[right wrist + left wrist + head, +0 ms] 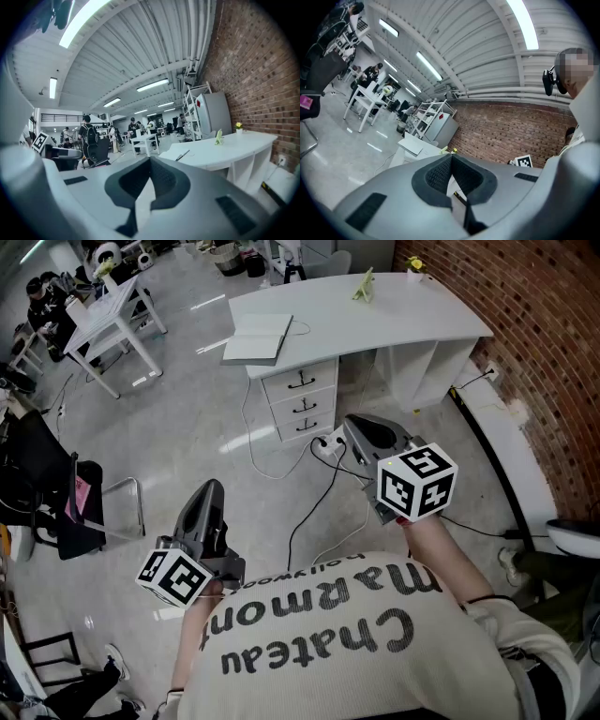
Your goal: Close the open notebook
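Observation:
The notebook [258, 337] lies on the left end of the white curved desk [394, 324], pale pages facing up, far ahead of both grippers. It also shows in the left gripper view as the notebook [412, 146] and in the right gripper view as the notebook [180, 152]. My left gripper [212, 486] is held low at the left, jaws together and empty. My right gripper [351, 422] is at the right, pointing toward the desk, its jaws shut with nothing between them. Seen from their own cameras, the left gripper [451, 154] and the right gripper [150, 158] each have their pads meeting at the tip.
A drawer unit [302, 404] stands under the desk's left end, with cables and a power strip [328, 444] on the floor before it. A green object [364, 285] and a small flower pot [413, 265] sit on the desk. Brick wall [525, 352] at right; white table [112, 310] and black chair [56, 493] at left.

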`<state>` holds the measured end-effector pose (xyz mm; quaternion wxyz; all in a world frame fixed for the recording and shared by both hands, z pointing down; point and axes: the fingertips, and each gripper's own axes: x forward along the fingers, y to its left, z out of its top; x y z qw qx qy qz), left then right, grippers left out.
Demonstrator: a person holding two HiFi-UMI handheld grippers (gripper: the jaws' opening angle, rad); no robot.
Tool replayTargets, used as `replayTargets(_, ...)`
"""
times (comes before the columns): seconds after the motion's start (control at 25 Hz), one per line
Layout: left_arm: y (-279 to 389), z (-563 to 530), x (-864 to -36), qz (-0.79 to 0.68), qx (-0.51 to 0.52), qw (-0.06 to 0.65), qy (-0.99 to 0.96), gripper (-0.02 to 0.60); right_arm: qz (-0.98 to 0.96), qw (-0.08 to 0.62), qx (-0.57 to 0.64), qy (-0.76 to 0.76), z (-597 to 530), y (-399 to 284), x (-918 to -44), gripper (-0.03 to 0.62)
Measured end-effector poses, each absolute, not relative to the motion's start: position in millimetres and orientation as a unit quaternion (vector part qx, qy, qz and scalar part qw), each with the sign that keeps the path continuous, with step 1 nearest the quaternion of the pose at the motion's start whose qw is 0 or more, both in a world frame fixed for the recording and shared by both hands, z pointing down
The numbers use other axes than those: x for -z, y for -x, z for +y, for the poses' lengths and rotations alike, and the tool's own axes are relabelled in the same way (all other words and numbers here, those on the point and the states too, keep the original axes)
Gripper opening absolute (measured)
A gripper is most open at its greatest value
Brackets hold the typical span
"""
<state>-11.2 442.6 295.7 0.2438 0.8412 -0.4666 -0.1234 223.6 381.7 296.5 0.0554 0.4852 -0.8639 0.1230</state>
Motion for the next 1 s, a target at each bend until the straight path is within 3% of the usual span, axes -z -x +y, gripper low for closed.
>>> replayTargets(0.56, 15, 428, -332, -0.484, 0.110, 0.278, -0.822, 0.002, -0.868, 0.073, -0.163, -0.463, 357, -222, -333, 0.002)
replayTargets(1.0, 51, 298, -360, -0.463, 0.110, 0.309, -0.824, 0.002, -0.847, 0.099, -0.200, -0.483, 250, -190, -368, 0.002)
